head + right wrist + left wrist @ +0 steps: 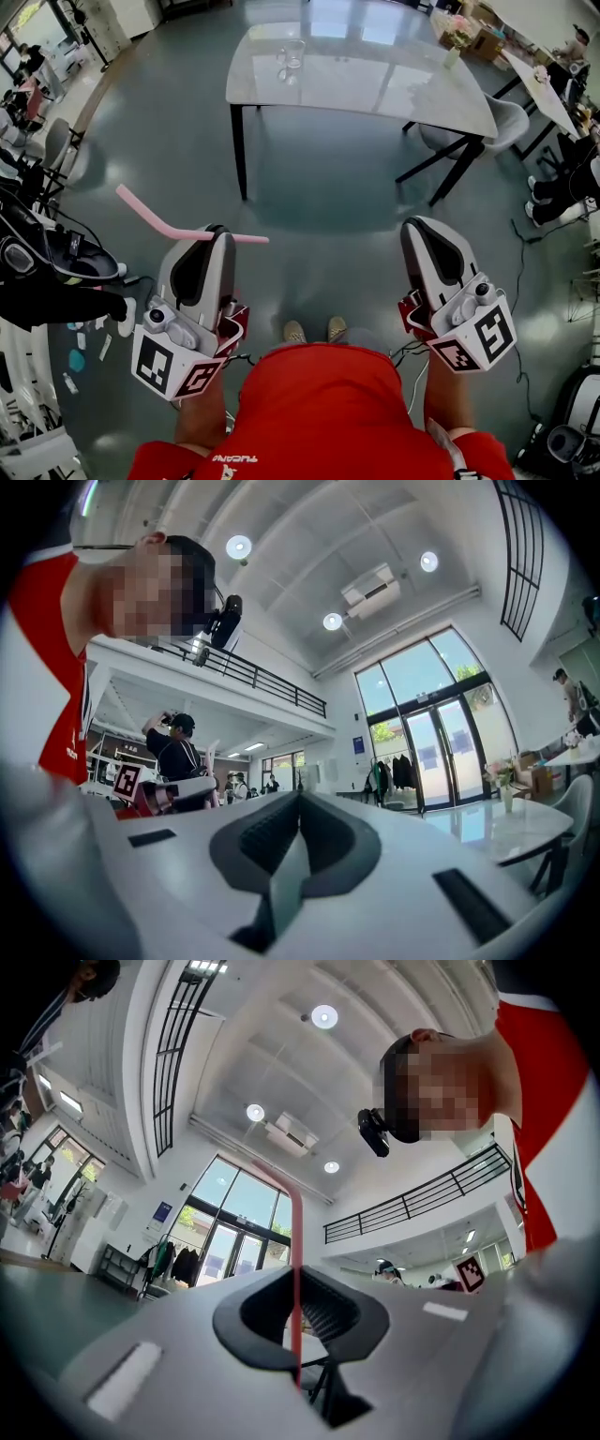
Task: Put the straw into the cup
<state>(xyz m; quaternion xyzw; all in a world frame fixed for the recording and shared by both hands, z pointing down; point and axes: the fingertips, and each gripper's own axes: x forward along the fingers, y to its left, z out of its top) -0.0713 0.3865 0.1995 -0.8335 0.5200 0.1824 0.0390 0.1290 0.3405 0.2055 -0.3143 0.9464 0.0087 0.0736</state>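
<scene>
- Straw (192,228), pink and bent, is clamped in my left gripper (211,234). It lies crosswise at the fingertips, with its longer part slanting out to the left and a short end poking out to the right.
- In the left gripper view the straw (295,1232) shows as a thin upright line between the fingers (246,1321), which are closed on it from both sides.
- My right gripper (419,228) holds nothing. In the right gripper view its fingers (258,841) are pressed together, with no gap at the tips.
- The cup (292,54), a clear glass one, stands upright near the left edge of the table (394,89), toward its far left corner.
- Both grippers hang over the grey floor (328,187), well short of the table's near edge, so the straw and the cup are well apart.
- My shoes (314,330) show on the floor between the two grippers.
</scene>
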